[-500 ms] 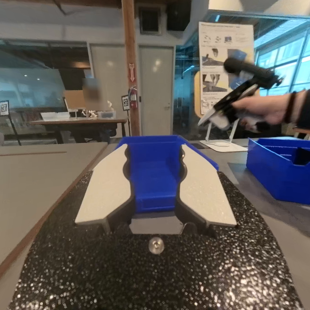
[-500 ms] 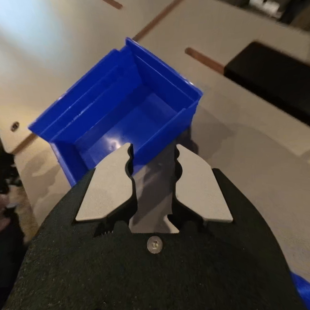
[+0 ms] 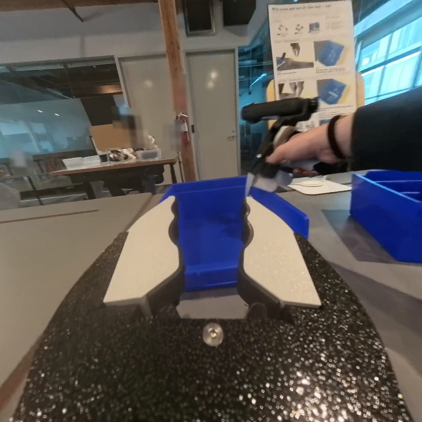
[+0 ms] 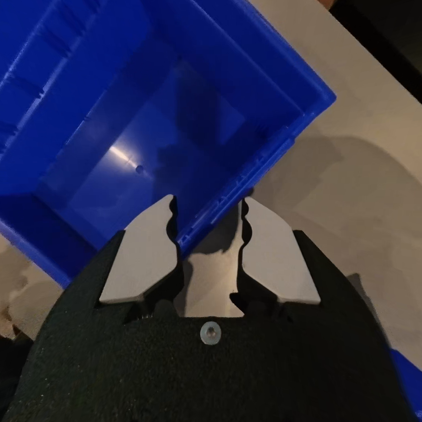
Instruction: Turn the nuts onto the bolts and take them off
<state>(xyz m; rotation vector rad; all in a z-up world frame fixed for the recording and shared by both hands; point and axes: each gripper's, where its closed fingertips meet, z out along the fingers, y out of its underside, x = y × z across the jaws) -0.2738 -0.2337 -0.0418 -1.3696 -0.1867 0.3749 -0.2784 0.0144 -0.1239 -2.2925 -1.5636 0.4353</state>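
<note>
Hovering open, right claw overlooks blue bin.

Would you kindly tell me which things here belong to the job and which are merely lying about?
Job: left gripper, right gripper, both with jaws open; near blue bin, no nuts or bolts showing inside.
Lying about: second blue bin, poster, fire extinguisher, far table.

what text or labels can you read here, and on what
Poster: printed headings and captions, too small and blurred to read.
Red sign on the post: blurred, unreadable.
Bin: no writing visible.
</note>
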